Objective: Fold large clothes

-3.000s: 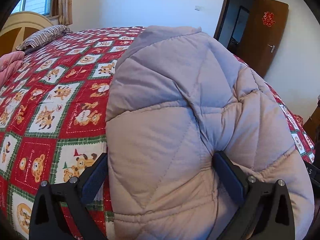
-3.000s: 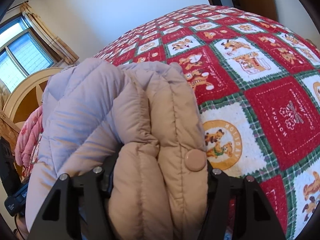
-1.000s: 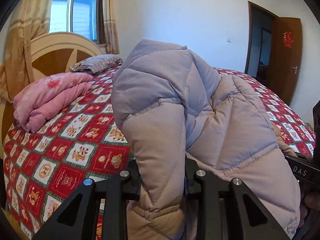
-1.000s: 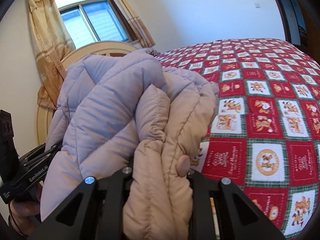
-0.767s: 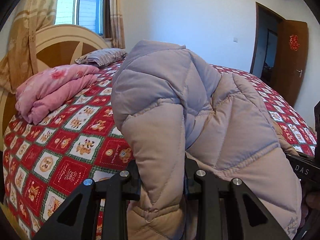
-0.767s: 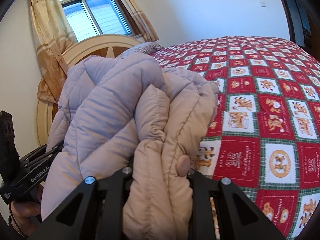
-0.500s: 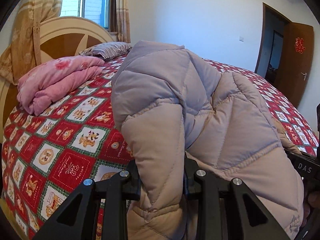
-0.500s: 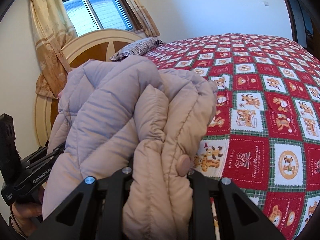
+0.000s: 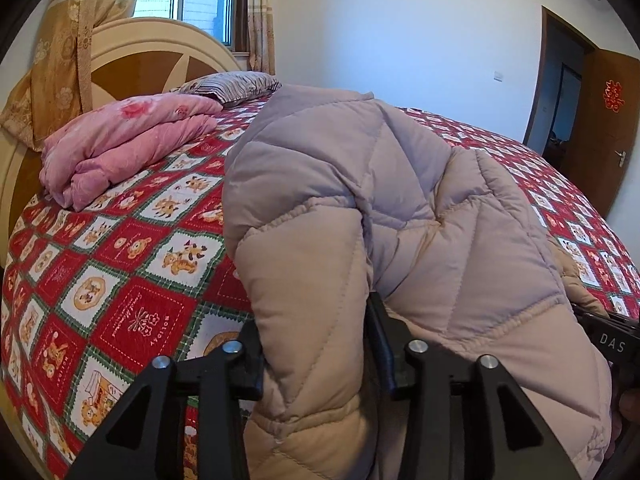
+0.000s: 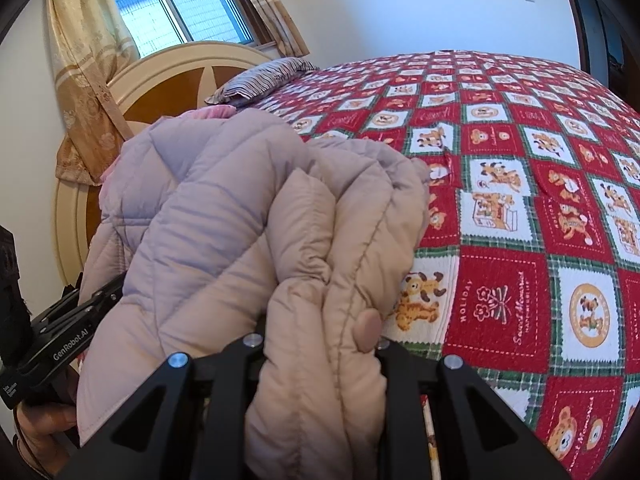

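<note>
A beige and lilac puffer coat (image 9: pixel 400 208) is bunched up and held over the bed between both grippers. My left gripper (image 9: pixel 314 316) has a thick fold of it between its jaws. The jaws are opening, and the pads still touch the padding on both sides. My right gripper (image 10: pixel 320 336) is shut on another bunched edge of the coat (image 10: pixel 224 216), beside a round snap button (image 10: pixel 368 330). The coat hides both sets of fingertips. A hand (image 10: pixel 44 432) holds the left gripper's body at the lower left of the right wrist view.
A red, white and green patchwork quilt (image 9: pixel 120 288) covers the bed (image 10: pixel 520 240). A folded pink blanket (image 9: pixel 120 140) and a striped pillow (image 9: pixel 232 86) lie by the rounded headboard (image 9: pixel 132 60). A brown door (image 9: pixel 600 128) stands open at the far right.
Both grippers have come down toward the quilt with the coat still between them. The left gripper's jaws stand a little wider than before.
</note>
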The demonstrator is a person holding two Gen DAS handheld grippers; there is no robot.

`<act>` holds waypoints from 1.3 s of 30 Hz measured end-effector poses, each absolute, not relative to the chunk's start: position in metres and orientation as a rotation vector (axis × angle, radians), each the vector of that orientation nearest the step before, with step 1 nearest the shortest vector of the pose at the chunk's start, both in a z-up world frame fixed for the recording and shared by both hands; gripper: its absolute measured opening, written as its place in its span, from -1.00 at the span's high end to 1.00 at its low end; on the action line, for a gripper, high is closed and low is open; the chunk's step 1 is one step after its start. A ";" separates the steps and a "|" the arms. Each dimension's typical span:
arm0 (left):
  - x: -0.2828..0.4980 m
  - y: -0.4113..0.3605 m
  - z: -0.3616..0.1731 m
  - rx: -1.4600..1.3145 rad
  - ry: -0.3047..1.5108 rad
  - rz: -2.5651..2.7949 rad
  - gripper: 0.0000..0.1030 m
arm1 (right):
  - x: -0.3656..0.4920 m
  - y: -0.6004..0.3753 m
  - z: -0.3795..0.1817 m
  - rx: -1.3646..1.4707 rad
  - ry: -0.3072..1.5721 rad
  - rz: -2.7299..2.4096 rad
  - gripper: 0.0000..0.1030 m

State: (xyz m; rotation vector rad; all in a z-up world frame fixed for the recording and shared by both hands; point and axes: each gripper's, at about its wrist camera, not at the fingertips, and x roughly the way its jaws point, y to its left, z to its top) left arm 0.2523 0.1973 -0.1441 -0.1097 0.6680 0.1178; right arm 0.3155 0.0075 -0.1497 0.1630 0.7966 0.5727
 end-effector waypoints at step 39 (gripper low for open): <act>0.258 0.224 -0.165 -0.203 0.687 0.187 -0.77 | 0.326 0.016 -0.172 0.128 0.859 0.509 0.15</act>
